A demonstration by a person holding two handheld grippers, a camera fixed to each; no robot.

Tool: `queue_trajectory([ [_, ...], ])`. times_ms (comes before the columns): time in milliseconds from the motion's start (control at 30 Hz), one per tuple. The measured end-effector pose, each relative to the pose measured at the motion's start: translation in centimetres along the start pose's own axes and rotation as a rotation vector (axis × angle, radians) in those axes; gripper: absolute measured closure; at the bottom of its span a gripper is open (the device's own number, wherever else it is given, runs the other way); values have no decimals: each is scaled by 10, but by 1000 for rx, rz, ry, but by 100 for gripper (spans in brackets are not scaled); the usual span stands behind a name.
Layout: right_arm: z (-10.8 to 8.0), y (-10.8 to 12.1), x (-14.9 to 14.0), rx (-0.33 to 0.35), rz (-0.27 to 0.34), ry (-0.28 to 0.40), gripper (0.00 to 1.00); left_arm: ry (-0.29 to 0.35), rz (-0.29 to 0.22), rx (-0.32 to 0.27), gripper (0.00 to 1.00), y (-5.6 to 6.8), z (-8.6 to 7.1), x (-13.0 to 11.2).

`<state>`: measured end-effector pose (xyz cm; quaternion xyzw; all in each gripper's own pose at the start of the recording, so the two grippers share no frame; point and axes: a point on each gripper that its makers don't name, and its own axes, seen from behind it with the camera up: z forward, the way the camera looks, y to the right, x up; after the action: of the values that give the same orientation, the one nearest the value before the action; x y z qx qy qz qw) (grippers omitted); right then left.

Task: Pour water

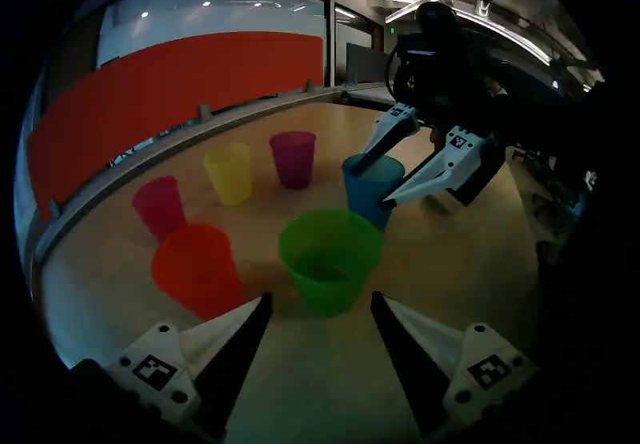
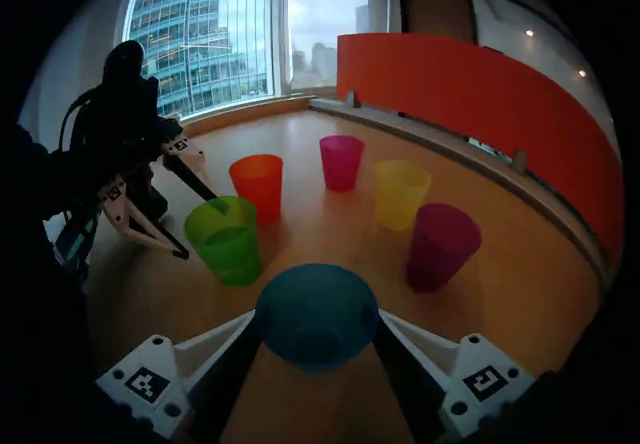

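On a pale wooden tabletop [image 1: 448,260]: right gripper [image 2: 316,318] jaws pressed on the translucent blue plastic cup [image 2: 316,304], upright, at 12 o'clock. Left gripper [image 1: 320,298] jaws wide, empty; translucent green plastic cup [image 1: 330,256] at 12 o'clock. Grasp done; pouring probably all left.

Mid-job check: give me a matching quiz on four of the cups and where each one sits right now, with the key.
Things:
1. blue cup
2. green cup
3. yellow cup
4. orange cup

Places:
A. between the pink cup and the purple cup
B. between the fingers of the right claw
C. beside the green cup, clear of both claws
D. just ahead of the open left claw

Pairs: 1-B, 2-D, 3-A, 4-C.
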<state>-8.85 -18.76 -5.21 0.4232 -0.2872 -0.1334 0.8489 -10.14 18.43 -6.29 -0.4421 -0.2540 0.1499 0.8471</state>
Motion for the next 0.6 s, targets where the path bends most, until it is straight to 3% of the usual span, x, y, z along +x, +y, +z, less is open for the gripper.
queue_trajectory([
  [433, 0, 1, -8, -19, 6, -16, 8, -3, -10, 4, 9, 2, -5, -3],
  [600, -1, 2, -11, -29, 20, -25, 1, -4, -17, 4, 9, 3, -8, -4],
])
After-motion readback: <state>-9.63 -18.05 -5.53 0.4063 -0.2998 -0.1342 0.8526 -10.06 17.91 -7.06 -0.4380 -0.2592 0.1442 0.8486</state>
